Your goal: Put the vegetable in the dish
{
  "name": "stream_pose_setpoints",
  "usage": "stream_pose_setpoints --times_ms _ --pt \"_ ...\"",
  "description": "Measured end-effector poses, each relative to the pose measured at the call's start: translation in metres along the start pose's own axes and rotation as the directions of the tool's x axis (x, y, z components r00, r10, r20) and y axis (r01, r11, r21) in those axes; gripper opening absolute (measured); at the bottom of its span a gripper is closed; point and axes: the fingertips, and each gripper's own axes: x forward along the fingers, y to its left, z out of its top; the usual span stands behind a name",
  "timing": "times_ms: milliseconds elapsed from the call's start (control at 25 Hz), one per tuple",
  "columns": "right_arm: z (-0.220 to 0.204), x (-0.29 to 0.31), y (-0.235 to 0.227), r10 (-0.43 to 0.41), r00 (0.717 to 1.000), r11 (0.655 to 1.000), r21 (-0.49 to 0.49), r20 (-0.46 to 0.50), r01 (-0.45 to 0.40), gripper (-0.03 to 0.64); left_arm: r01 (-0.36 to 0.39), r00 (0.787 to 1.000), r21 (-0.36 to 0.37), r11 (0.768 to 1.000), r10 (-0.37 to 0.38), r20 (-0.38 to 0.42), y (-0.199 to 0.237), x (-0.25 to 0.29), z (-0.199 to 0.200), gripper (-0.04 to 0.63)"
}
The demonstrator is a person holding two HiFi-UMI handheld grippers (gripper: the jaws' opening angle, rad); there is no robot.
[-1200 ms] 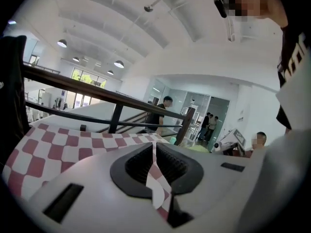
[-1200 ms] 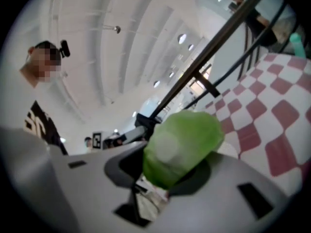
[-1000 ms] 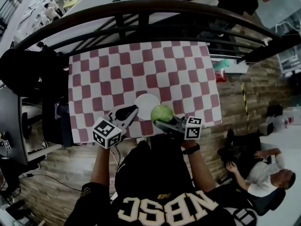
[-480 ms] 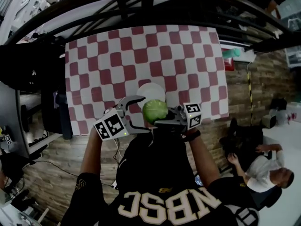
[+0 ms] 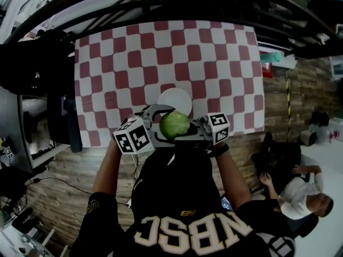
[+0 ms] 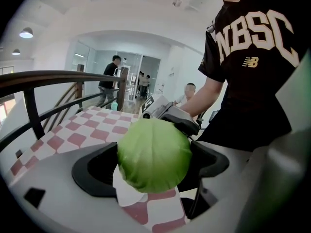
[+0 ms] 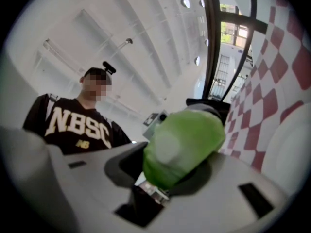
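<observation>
A: Why is the right gripper (image 5: 182,137) clamped on the vegetable (image 5: 174,125)?
B: To carry it. It hangs over the table's (image 5: 134,63) near edge, just short of the white dish (image 5: 172,97) (overlapping its rim from above).
A: And the left gripper (image 5: 157,126)?
B: Spread wide around the vegetable without pressing, probably ready to steady it.

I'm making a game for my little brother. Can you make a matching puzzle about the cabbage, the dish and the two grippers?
1 cabbage
2 dish
3 left gripper
4 right gripper

a white, on the checked table
b jaws wide apart
c green and round
d clamped on the cabbage

Pairs: 1-c, 2-a, 3-b, 4-d
</observation>
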Motion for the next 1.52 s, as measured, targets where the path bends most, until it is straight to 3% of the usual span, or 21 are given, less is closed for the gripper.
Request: stream_pose_setpoints --times_ms 200,360,480,600,760,920,1080,1320,1520 --pt "-0.003 -0.009 -0.010 -0.059 0.998 0.998 -0.006 -0.007 0.059 0.140 -0.049 0.999 0.039 0.998 0.050 -0.011 0.004 0.005 -0.004 0.486" --pt "-0.003 -0.019 -0.022 -0.101 0.995 0.994 0.050 -0.005 0.101 0.169 -0.071 0.997 0.025 0.997 0.071 0.004 0.012 0.006 -0.005 0.483" --pt "-0.005 -0.030 -0.029 -0.166 0.985 0.986 0.026 -0.046 0.168 0.198 -0.083 0.996 0.025 0.996 0.083 0.018 0.017 0.008 -0.002 0.483" --pt "-0.002 -0.051 -0.041 -0.289 0.954 0.957 -0.021 -0.076 0.288 0.250 -0.131 0.991 0.018 0.991 0.131 0.032 0.028 0.006 -0.003 0.482" --pt "0.004 -0.073 -0.058 -0.409 0.909 0.913 -0.041 -0.085 0.407 0.253 -0.206 0.978 0.016 0.978 0.205 0.026 0.046 0.011 -0.011 0.480" --pt "0.005 -0.090 -0.076 -0.523 0.846 0.852 -0.068 -0.104 0.519 0.253 -0.279 0.960 0.009 0.960 0.279 0.012 0.060 0.019 -0.022 0.479" --pt "0.003 -0.090 -0.085 -0.550 0.827 0.835 -0.087 -0.121 0.543 0.253 -0.321 0.947 0.015 0.947 0.321 -0.001 0.065 0.031 -0.029 0.454" --pt "0.000 -0.082 -0.093 -0.554 0.821 0.832 -0.117 -0.138 0.542 0.253 -0.299 0.951 0.010 0.954 0.299 -0.078 0.065 0.062 -0.062 0.401" --pt "-0.002 -0.094 -0.097 -0.588 0.795 0.809 -0.133 -0.150 0.573 0.253 -0.275 0.960 -0.022 0.961 0.274 -0.057 0.065 0.069 -0.060 0.397"
